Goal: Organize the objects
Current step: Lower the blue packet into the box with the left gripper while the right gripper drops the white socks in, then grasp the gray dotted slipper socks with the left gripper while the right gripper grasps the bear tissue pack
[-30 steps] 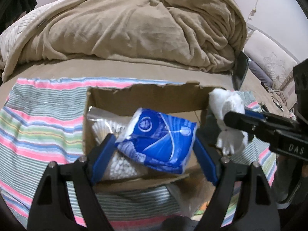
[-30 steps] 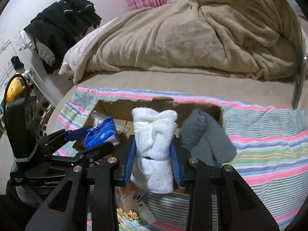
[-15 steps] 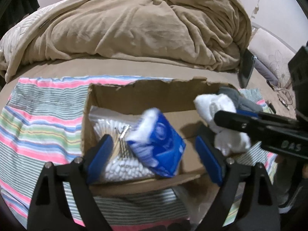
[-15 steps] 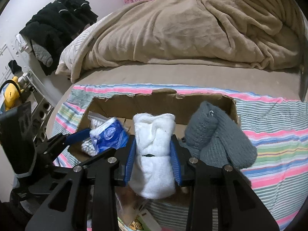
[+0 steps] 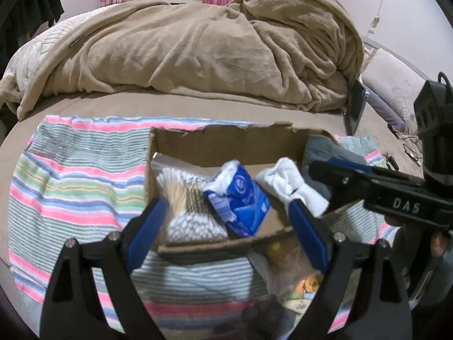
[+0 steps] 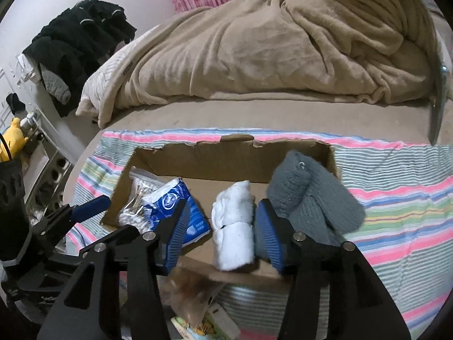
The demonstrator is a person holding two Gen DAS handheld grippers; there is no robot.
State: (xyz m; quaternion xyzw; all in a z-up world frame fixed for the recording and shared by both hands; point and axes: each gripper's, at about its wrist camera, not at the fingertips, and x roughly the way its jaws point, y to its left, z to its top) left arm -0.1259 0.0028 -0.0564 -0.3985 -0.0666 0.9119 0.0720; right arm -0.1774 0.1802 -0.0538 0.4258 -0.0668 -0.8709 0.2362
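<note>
Cardboard box [image 6: 226, 164] sits on the striped cloth [image 5: 70, 187], taking the items side by side: cotton swabs [image 5: 187, 206] at 9 o'clock, blue tissue pack [image 5: 240, 195] in the middle, white rolled cloth [image 6: 233, 226] next, grey knit item [image 6: 308, 198] at 3 o'clock. The right gripper [image 6: 220, 232] has just been opening, its jaws apart around the white roll and no longer pinching it. The left gripper [image 5: 226, 229] gapes wide and empty above the tissue pack.
</note>
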